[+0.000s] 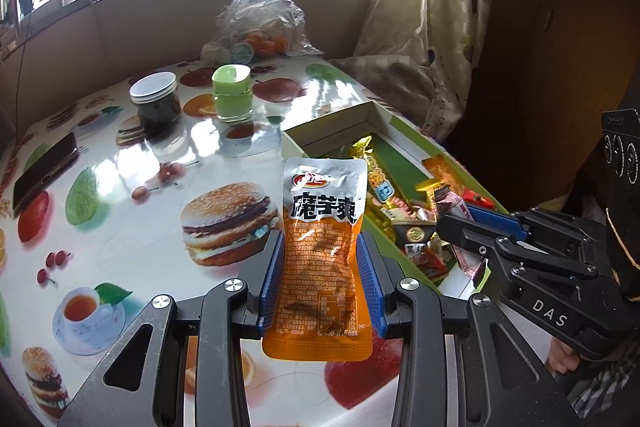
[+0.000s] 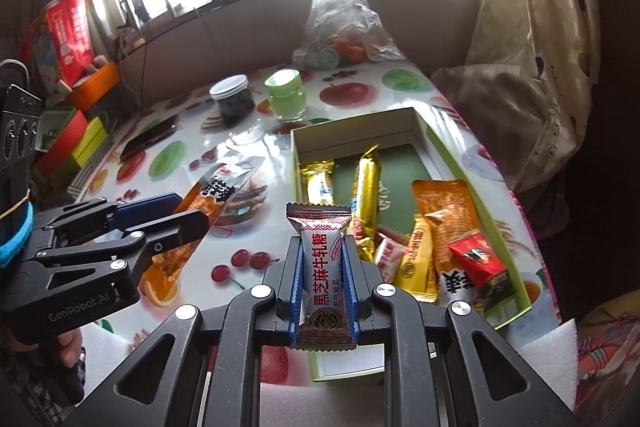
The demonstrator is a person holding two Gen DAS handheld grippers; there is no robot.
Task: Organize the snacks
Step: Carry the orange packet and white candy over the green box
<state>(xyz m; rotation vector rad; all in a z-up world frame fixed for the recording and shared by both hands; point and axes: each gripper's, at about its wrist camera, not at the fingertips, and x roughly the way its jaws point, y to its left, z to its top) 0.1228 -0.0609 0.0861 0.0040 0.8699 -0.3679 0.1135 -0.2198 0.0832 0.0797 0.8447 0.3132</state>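
In the left wrist view my left gripper is shut on an orange and silver snack pouch, held upright above the fruit-print table. To its right stands an open green-and-white box with several wrapped snacks inside. My right gripper hovers over the box's near end, shut on a small wrapped candy. In the right wrist view my right gripper pinches a white and maroon nougat bar left of the box. The left gripper with its pouch is at the left.
A dark jar with a white lid, a green jar and a plastic bag of oranges stand at the table's back. A phone lies left. A curtain hangs behind the box. Coloured boxes are stacked beyond the left edge.
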